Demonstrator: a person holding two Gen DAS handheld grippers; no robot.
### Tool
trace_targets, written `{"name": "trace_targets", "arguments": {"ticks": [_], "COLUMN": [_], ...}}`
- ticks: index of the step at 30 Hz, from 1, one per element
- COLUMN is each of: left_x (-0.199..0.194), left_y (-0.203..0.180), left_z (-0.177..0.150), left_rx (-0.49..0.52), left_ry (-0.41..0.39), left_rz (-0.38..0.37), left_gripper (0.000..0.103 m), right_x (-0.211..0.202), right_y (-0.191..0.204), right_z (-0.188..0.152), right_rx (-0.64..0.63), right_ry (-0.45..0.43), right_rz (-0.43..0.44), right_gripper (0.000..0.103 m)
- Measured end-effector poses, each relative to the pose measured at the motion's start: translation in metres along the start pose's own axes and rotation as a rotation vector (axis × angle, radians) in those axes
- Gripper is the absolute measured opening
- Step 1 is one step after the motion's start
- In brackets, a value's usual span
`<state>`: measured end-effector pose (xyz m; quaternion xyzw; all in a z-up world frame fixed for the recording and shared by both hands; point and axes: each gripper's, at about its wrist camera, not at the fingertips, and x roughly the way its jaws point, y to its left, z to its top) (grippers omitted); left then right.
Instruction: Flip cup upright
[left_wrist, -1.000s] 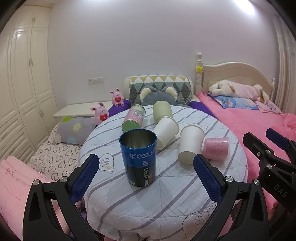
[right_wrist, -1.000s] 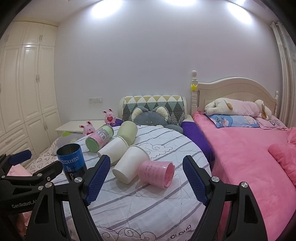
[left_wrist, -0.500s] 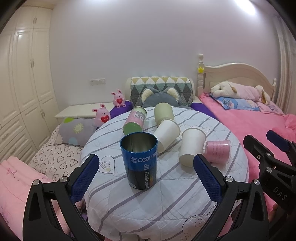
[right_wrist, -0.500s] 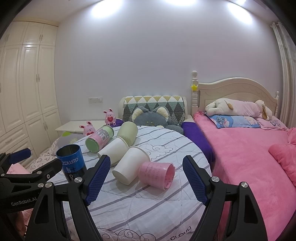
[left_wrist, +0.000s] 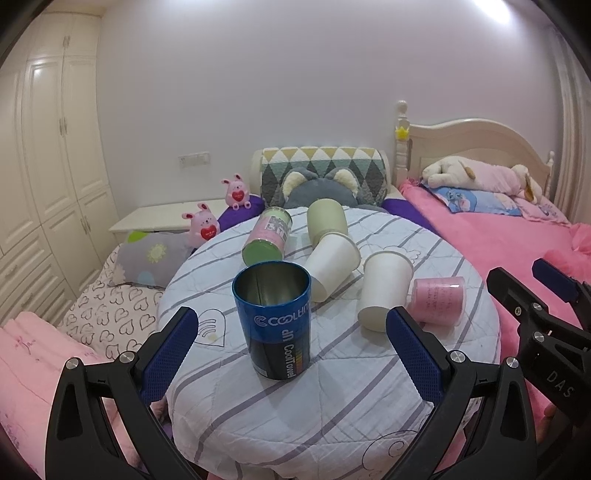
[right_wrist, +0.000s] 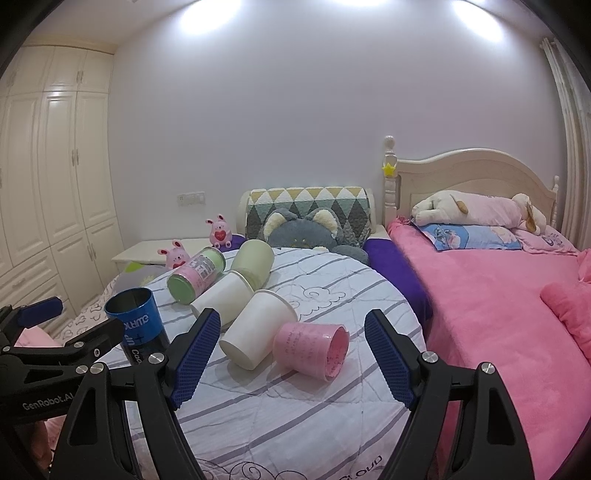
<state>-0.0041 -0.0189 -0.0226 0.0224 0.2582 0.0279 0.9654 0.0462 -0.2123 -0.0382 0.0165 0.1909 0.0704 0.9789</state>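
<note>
From the left wrist, the left gripper (left_wrist: 288, 347) is spread wide and holds nothing. The blue cup (left_wrist: 274, 318) stands upright between its fingers (left_wrist: 170, 353), just beyond the tips, mouth up with a bare metal inside and white lettering on the side. It sits on the round table (left_wrist: 332, 398), which is covered in a striped quilt. Behind it lie the other cups on their sides: a green-ended can (left_wrist: 268, 236), a green cup (left_wrist: 326, 220), a white cup (left_wrist: 333, 265) touching it, a second white cup (left_wrist: 384, 290), and a pink cup (left_wrist: 437, 301) at the right, near the right fingertip. The right gripper (left_wrist: 554, 310) shows at the right edge, off the table.

From the right wrist, the right gripper (right_wrist: 291, 350) is likewise wide apart and empty. The pink cup (right_wrist: 313, 349) lies on its side between its fingers (right_wrist: 194, 349), mouth turned right, ribbed and translucent with faint print. It touches the second white cup (right_wrist: 256, 328), whose base points toward the camera. The blue cup (right_wrist: 138, 325) stands upright at the left, partly behind the left gripper (right_wrist: 48, 332).
</note>
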Motion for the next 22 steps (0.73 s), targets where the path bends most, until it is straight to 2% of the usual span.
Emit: {"name": "trace_targets", "arguments": {"ticks": [22], "left_x": [0.0071], "left_y": [-0.0015], "left_z": [-0.0031], "left_rx": [0.007], "left_ry": [0.005], "left_rz": [0.024], "left_gripper": [0.103], "right_x": [0.009], "right_y": [-0.0016], "right_z": [-0.0022], "right_rx": [0.004], "right_ry": [0.026], "right_rz": [0.009], "right_gripper": [0.082]}}
